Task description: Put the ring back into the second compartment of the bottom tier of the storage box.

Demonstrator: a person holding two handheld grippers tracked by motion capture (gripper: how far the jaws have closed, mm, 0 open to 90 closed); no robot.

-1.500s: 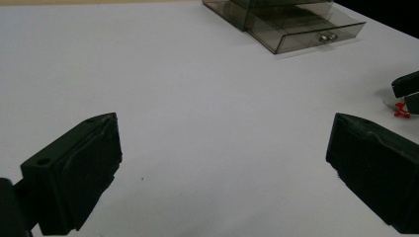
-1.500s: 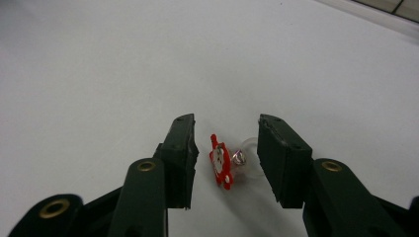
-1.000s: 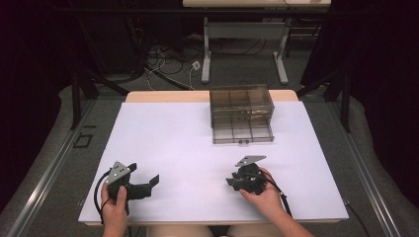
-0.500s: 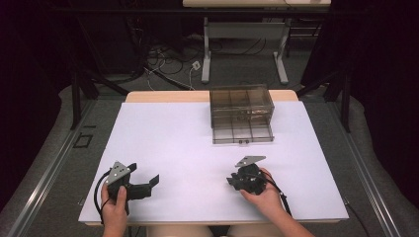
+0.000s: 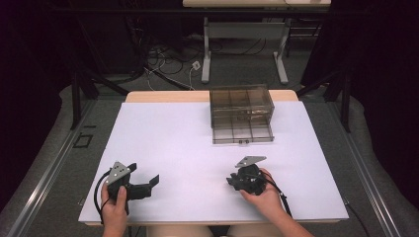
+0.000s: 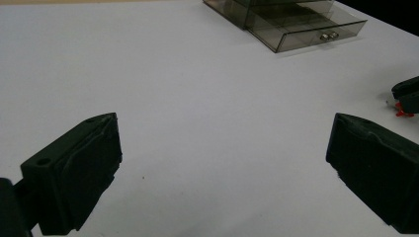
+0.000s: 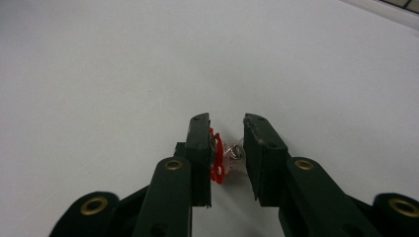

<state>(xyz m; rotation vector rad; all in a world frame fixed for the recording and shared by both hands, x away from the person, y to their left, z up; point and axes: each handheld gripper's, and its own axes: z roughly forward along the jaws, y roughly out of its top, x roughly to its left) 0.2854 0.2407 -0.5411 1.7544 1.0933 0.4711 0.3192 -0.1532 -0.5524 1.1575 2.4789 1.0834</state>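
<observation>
My right gripper (image 7: pixel 227 123) rests low on the white table (image 5: pixel 188 143), at the front right, shut on a small red trinket (image 7: pixel 216 158) with a silvery metal bit. In the high view the right gripper (image 5: pixel 232 180) points left, with a hand around it. Seen from the left gripper view, its tip (image 6: pixel 407 94) shows a speck of the red trinket (image 6: pixel 401 109) beneath it. My left gripper (image 6: pixel 222 163) stands wide open over bare table with nothing between its jaws. A hand holds the left gripper (image 5: pixel 150 183) at the front left in the high view.
A smoky clear plastic drawer box (image 5: pixel 241 113) stands at the back of the table, right of centre, its bottom drawer (image 6: pixel 306 27) pulled out toward me. Beyond the table are a desk frame (image 5: pixel 244 54) and floor cables.
</observation>
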